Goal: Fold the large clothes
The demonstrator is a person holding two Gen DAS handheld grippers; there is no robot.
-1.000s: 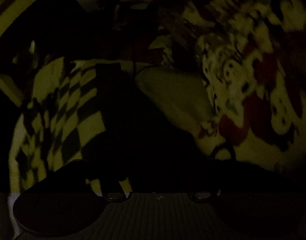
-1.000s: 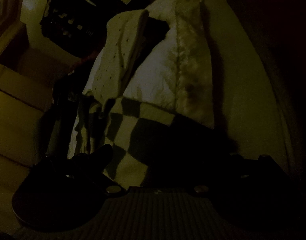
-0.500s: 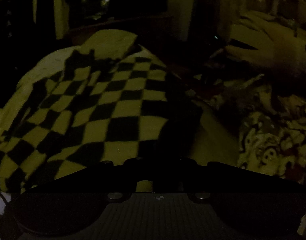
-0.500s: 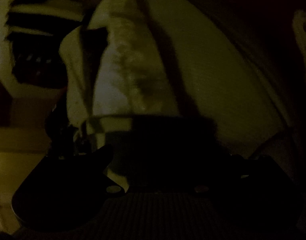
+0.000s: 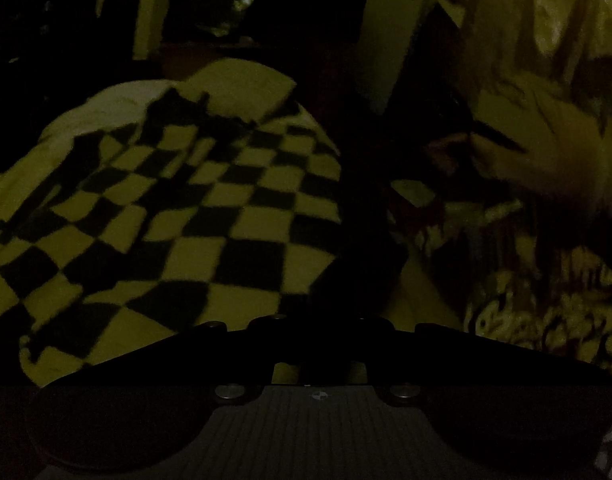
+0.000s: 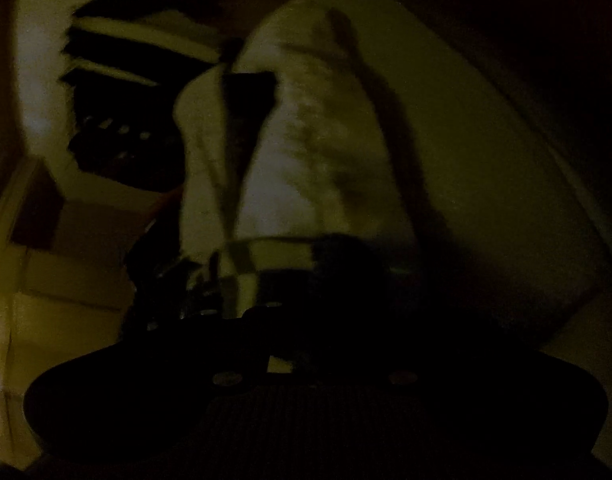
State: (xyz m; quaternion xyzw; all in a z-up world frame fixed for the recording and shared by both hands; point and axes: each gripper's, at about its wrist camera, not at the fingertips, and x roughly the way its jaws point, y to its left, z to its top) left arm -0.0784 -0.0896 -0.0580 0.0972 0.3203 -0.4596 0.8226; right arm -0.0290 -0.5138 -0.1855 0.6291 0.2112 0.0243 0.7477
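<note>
Checkered cloth now spread flat before left gripper, no longer bunched; fold seems underway. Right gripper at cloth's edge, pale bedding beyond. Both jaws too dark: cannot tell.

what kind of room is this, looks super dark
Probably a dim bedroom or living space at home, though the light is too poor to be sure. A checkered cloth lies spread over a soft surface beside a busy printed fabric, and pale bedding or a cushion is piled in the right wrist view.
</note>
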